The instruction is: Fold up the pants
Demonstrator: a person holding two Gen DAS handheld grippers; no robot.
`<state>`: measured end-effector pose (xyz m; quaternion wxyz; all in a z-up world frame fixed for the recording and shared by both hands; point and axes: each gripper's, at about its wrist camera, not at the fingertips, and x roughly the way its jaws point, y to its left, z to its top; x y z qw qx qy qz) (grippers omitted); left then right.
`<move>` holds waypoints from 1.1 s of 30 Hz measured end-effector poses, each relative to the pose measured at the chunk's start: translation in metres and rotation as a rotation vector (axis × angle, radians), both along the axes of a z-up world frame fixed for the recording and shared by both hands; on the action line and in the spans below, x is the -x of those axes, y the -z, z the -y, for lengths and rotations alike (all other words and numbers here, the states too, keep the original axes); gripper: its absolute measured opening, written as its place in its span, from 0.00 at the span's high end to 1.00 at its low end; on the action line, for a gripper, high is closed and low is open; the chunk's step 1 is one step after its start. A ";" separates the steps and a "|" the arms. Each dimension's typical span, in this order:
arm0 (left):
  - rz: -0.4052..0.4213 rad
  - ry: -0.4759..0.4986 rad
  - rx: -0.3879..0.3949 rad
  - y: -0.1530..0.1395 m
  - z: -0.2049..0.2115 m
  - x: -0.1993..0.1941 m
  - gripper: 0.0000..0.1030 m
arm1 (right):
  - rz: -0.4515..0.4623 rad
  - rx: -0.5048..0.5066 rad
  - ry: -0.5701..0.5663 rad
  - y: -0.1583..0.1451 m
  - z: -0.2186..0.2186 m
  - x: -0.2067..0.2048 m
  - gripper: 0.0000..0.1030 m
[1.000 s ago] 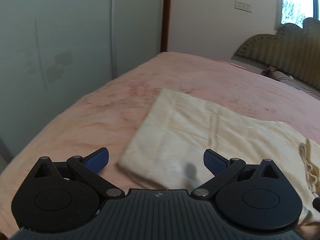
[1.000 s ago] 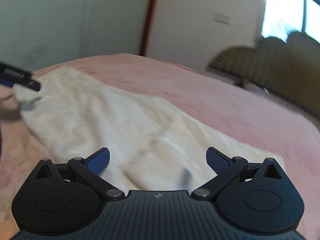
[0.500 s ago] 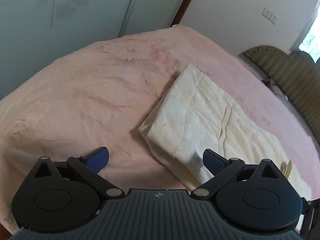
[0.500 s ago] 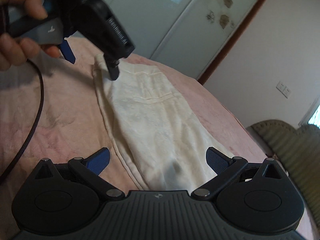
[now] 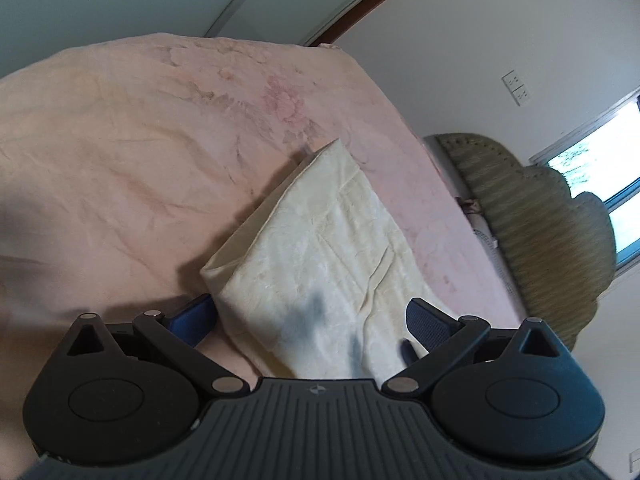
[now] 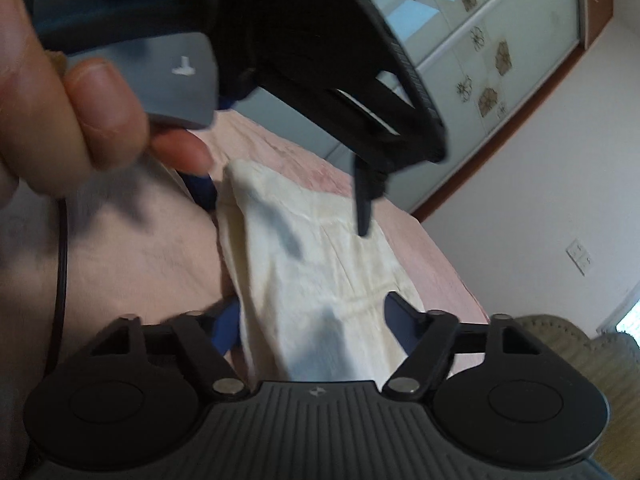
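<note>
Cream pants (image 5: 320,240), folded into a long strip, lie on the pink bedspread (image 5: 120,140). My left gripper (image 5: 310,320) is open and low over their near end, one blue pad on each side of the cloth and neither pressing it. In the right wrist view the same pants (image 6: 320,272) run away from me. My right gripper (image 6: 314,328) straddles them further along. Its jaws are closing with the cloth between them, and the pads do not visibly pinch it. The left gripper (image 6: 280,200) hangs just ahead, held by a hand (image 6: 60,100).
A ribbed olive headboard (image 5: 540,220) stands at the right under a bright window (image 5: 608,168). Wardrobe doors (image 6: 480,40) with flower decals rise behind the bed. A black cable (image 6: 60,260) hangs from the left gripper over the bedspread (image 6: 120,260).
Both grippers have rolled and come down closer to the pants. The right one has moved along the cloth up to the left gripper, and its jaws have narrowed.
</note>
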<state>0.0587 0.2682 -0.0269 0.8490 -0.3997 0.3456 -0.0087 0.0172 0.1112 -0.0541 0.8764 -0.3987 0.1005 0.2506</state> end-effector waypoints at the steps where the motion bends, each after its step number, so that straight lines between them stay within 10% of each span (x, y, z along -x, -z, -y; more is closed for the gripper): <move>1: 0.010 0.005 0.002 0.001 0.000 -0.001 0.01 | 0.006 0.011 -0.008 0.001 -0.005 -0.002 0.43; 8: 0.064 0.021 0.062 0.011 -0.011 -0.016 0.01 | -0.041 -0.018 -0.076 -0.003 -0.015 -0.013 0.79; 15: 0.053 0.072 0.024 0.006 0.003 -0.046 0.02 | -0.248 -0.341 -0.053 -0.048 0.030 -0.042 0.81; 20: 0.043 0.062 0.033 0.008 0.005 -0.065 0.06 | -0.483 -0.362 -0.178 -0.068 0.065 -0.052 0.81; 25: 0.028 0.105 -0.097 0.002 0.015 -0.074 0.38 | -0.626 -0.555 -0.068 -0.075 0.116 -0.091 0.81; 28: 0.018 0.087 -0.198 0.000 0.021 -0.070 0.67 | -0.699 -0.509 0.115 -0.049 0.124 -0.120 0.81; 33: 0.073 0.050 -0.193 -0.005 0.020 -0.055 0.83 | -0.779 -0.673 0.085 -0.045 0.145 -0.119 0.79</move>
